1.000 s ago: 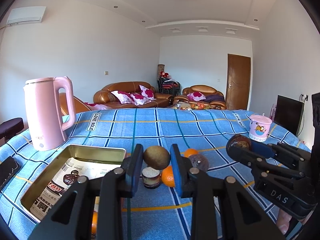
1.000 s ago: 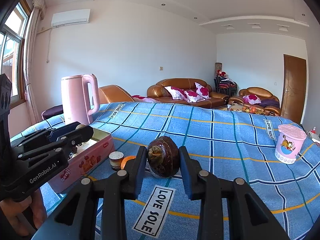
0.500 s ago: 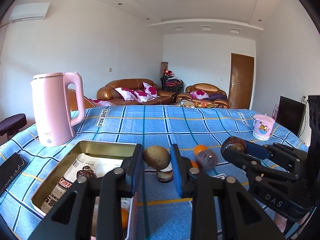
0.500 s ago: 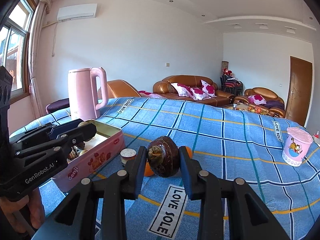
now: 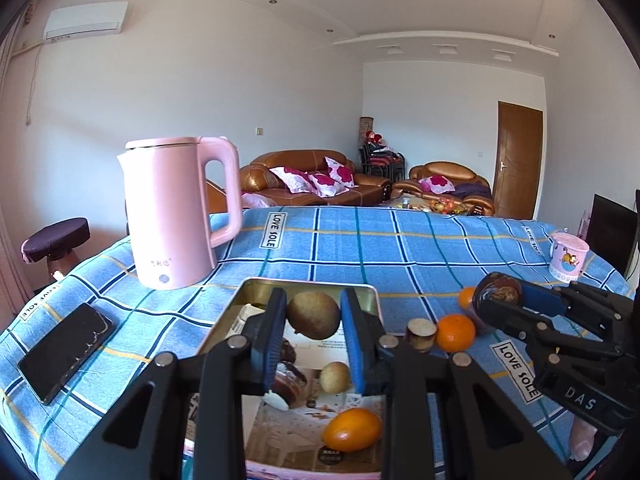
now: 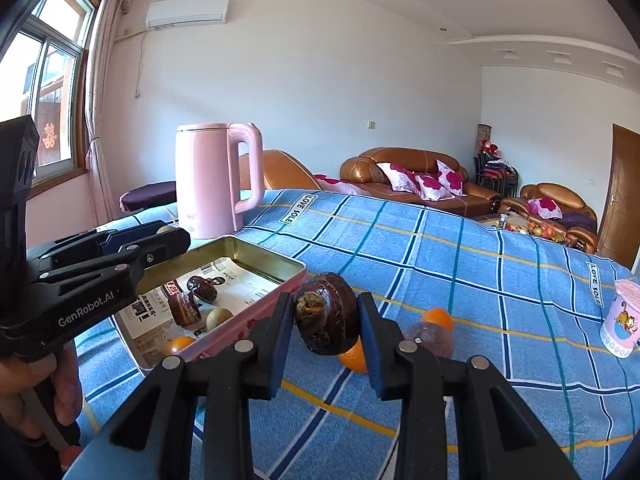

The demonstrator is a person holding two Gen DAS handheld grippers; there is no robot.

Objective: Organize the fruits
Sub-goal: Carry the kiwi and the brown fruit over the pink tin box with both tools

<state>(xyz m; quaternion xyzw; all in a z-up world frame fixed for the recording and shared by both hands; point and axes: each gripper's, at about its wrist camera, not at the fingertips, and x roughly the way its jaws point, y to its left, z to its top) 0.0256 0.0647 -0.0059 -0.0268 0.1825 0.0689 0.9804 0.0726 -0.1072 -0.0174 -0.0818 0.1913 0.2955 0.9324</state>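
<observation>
My left gripper is shut on a round brown fruit and holds it above the open metal tin. The tin holds an orange fruit, a small tan fruit and dark pieces. My right gripper is shut on a dark brown fruit, held above the blue checked cloth just right of the tin. An orange, a second orange and a small brown-and-white piece lie on the cloth between the grippers.
A pink kettle stands behind the tin on the left. A black phone lies at the left edge. A pink cup stands at the far right. A purplish fruit lies on the cloth by the oranges.
My left gripper has moved left with the brown fruit, from over the loose oranges to above the tin. My right gripper has moved left toward the tin with its dark fruit.
</observation>
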